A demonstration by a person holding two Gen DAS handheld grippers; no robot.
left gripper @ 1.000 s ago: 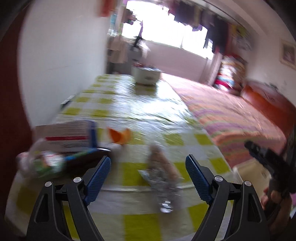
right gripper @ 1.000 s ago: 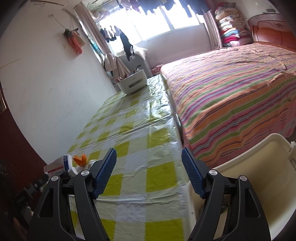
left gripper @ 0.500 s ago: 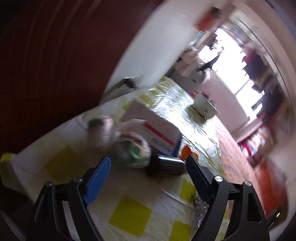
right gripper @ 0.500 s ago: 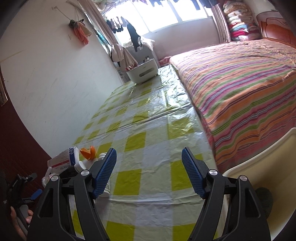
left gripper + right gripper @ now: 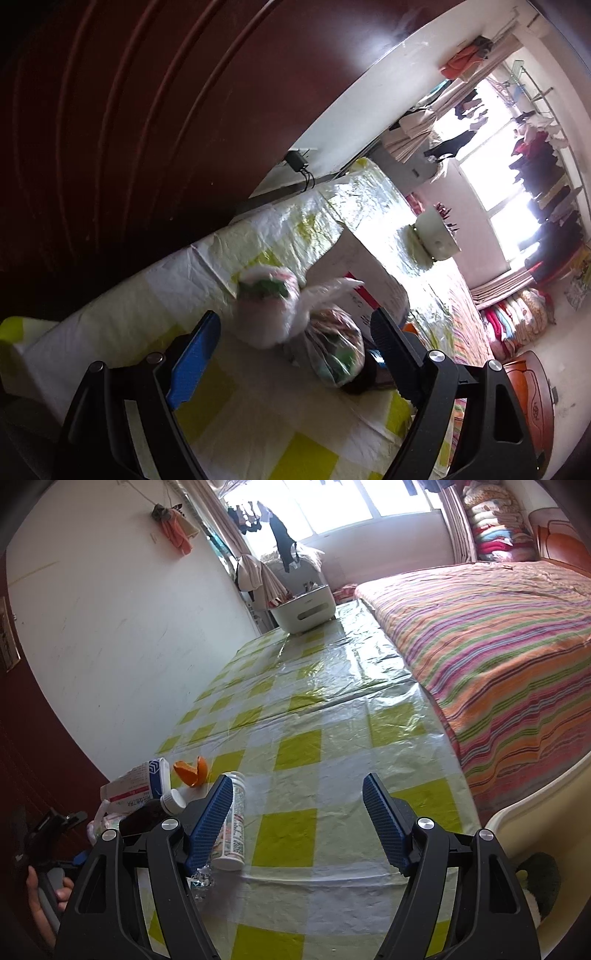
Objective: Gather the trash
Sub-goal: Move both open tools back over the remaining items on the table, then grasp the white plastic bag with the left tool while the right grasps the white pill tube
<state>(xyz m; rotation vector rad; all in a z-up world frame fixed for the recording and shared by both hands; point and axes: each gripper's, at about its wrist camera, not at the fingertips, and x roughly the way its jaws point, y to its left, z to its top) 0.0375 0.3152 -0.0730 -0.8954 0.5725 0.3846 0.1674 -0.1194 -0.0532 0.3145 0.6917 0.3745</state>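
Left claw [image 5: 291,339] apart, empty, hovering over two knotted trash bags [image 5: 295,317] near the bench [image 5: 332,709] wall-side near corner. Carton [image 5: 136,782], brown bottle [image 5: 147,812], orange peel [image 5: 192,770], white tube [image 5: 232,823] beside them. Right claw [image 5: 297,812] apart, empty, above near edge.
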